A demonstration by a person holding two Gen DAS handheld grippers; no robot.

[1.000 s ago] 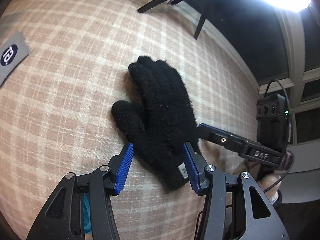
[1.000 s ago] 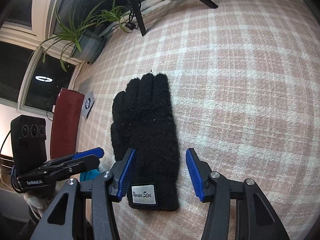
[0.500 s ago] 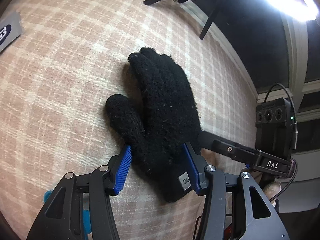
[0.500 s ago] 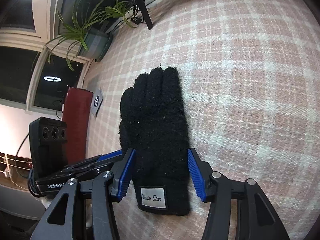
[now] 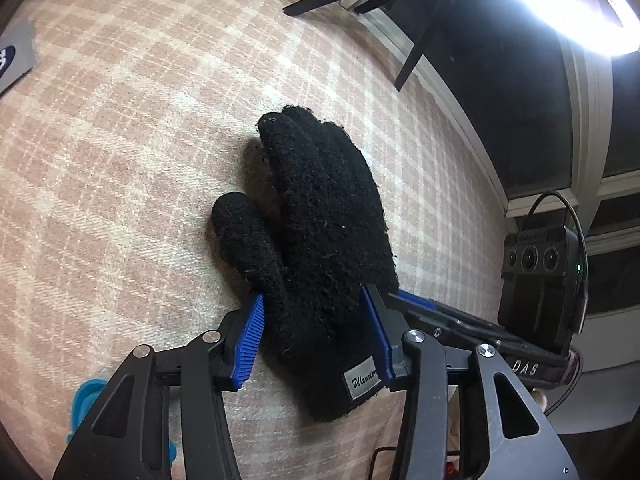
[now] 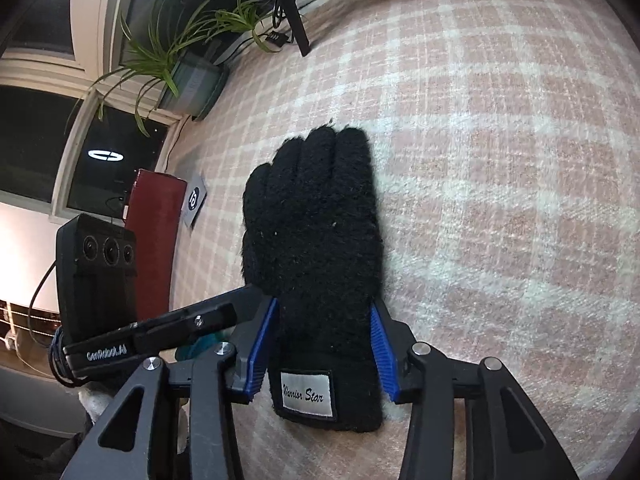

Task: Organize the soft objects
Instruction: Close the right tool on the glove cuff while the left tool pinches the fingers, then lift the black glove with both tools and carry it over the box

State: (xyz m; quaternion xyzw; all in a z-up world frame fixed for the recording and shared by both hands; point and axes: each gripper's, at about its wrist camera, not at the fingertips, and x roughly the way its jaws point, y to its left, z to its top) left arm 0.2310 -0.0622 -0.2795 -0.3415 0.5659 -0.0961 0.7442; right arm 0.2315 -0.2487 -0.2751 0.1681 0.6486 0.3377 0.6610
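Observation:
A black fuzzy glove lies flat on the pink plaid cloth, fingers pointing away, its white label at the cuff. My left gripper straddles the palm below the thumb. Its jaws are closing, and the blue pads just touch the glove's edges without squeezing it. My right gripper straddles the cuff just above the label. Its jaws are closing too, and both pads lie against the glove's sides. The two grippers come in side by side, the left one crossing into the right wrist view.
A potted plant and a dark red box stand at the cloth's far left. A grey card lies on the cloth. Black tripod legs and cables cross the far edge. Something turquoise sits under my left gripper.
Both grippers have come forward over the glove, from its cuff end to around it, and their jaws have narrowed onto its sides. The glove has stayed in place.

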